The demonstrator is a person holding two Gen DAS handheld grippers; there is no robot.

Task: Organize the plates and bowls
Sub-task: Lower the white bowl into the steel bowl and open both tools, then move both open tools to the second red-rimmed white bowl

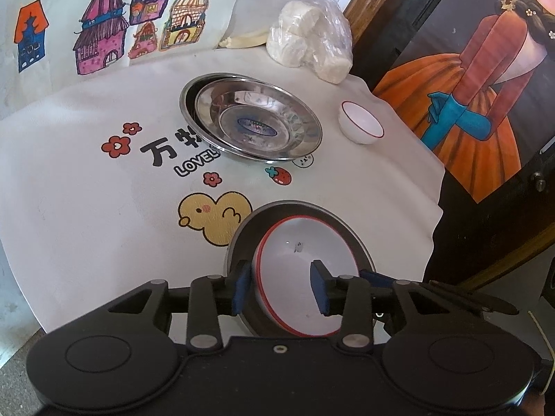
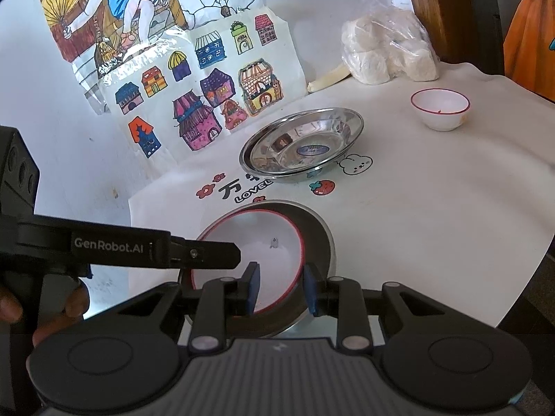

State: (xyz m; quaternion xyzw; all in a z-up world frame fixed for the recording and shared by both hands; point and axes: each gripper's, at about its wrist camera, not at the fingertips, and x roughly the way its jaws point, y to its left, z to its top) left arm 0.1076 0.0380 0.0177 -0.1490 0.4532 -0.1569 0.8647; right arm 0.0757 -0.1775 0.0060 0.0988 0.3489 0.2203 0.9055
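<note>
A white bowl with a red rim (image 1: 295, 277) (image 2: 249, 242) lies tilted inside a dark metal bowl (image 1: 249, 222) (image 2: 319, 232) at the table's near edge. My left gripper (image 1: 281, 284) stands open astride the white bowl's left rim, one pad outside and one inside with a gap. Its finger (image 2: 215, 254) reaches in from the left in the right wrist view. My right gripper (image 2: 282, 289) is closed on the bowl's right rim, with its outer pad against the wall. Two stacked steel plates (image 1: 253, 121) (image 2: 301, 145) sit mid-table. A small white bowl (image 1: 360, 123) (image 2: 440, 109) stands to their right.
A plastic bag of white lumps (image 1: 312, 41) (image 2: 385, 48) rests at the back by the wall. The white printed cloth (image 1: 86, 208) ends at a drop on the right (image 1: 438, 187). A painted panel (image 1: 468, 111) leans there. A person's hand (image 2: 10, 308) holds the left gripper.
</note>
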